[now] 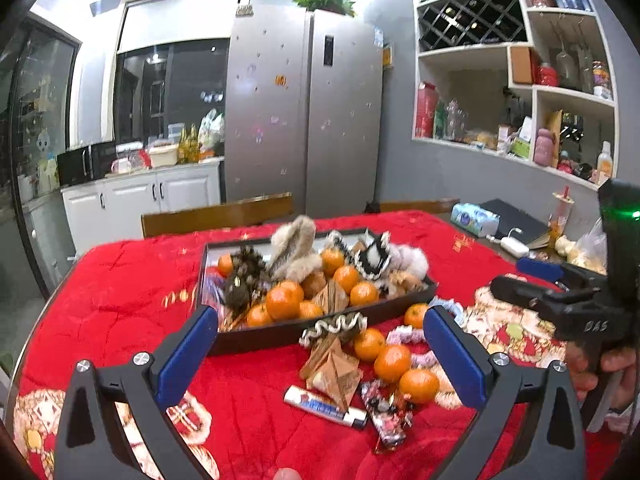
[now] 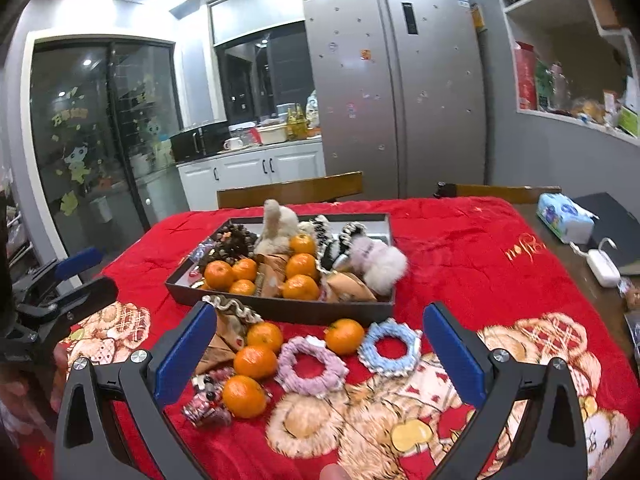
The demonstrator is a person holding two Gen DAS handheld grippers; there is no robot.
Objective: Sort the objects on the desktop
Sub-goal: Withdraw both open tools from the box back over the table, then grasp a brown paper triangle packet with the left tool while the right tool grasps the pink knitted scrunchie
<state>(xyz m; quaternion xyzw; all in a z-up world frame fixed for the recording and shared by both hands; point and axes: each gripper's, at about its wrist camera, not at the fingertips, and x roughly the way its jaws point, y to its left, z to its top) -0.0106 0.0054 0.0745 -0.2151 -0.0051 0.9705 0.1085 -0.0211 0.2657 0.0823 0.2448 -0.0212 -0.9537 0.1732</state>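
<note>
1. Table (image 2: 460,248) is covered in a red blanket with cartoon bears printed along the near edge.
2. Dark tray (image 2: 280,310) sits around the middle, a bit toward the far edge, piled with oranges, fluffy hair ties and brown paper packets.
3. Both tools hover over the near edge: left gripper (image 1: 320,340) has its blue pads wide apart with nothing between them, and right gripper (image 2: 320,344) is the same, spread and empty.
4. Tissue pack (image 2: 564,218) is off by the far right corner, with a white charger (image 2: 602,266) just beside it.
5. Loose oranges (image 2: 256,360) cluster just in front of the tray's near wall.
6. Purple scrunchie (image 2: 310,366) and blue scrunchie (image 2: 390,346) lie side by side near those oranges, with one orange between them.
7. Small tube (image 1: 324,406) lies closest to the near edge, next to a shiny candy wrapper (image 1: 386,416).
</note>
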